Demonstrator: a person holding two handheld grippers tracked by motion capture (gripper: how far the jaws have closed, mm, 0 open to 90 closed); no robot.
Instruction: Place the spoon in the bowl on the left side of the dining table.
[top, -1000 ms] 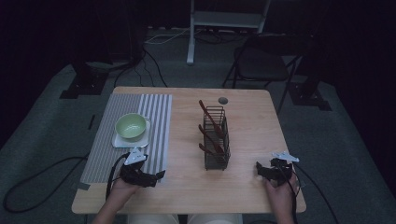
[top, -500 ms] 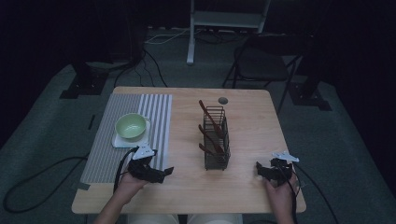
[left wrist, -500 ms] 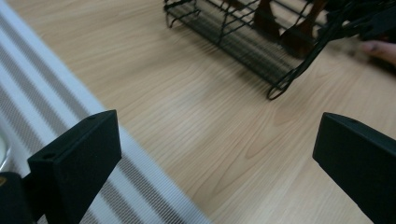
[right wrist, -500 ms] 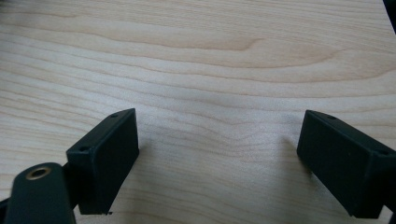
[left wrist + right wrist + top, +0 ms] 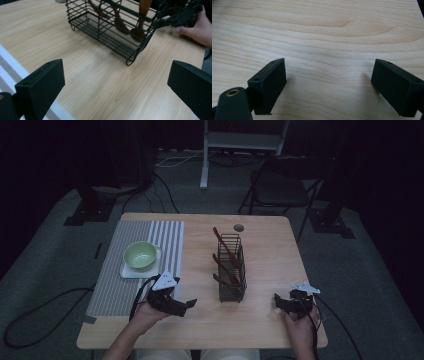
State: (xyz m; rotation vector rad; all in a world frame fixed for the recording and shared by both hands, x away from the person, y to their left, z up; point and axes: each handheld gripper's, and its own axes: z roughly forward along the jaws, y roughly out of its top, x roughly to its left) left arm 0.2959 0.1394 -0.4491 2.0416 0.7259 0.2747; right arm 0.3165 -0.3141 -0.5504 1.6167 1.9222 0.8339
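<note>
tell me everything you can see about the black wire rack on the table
The wire rack is a narrow, open-topped basket of thin black metal bars with a fine mesh floor and small looped feet, seen close in the left gripper view. It stands upright on the bare wooden table, right of the striped mat. Three brown wooden utensils lean inside it. Neither gripper touches it.

The rack (image 5: 231,268) stands mid-table (image 5: 270,245), with three spoons (image 5: 226,269) in it. Left of the rack lies the mat (image 5: 125,280), on which the bowl (image 5: 140,255) sits on a plate (image 5: 131,272). The left gripper (image 5: 186,305) lies left of the rack's near end; the right gripper (image 5: 278,303) lies right of it. Behind the rack sits a small disc (image 5: 239,227).
</note>
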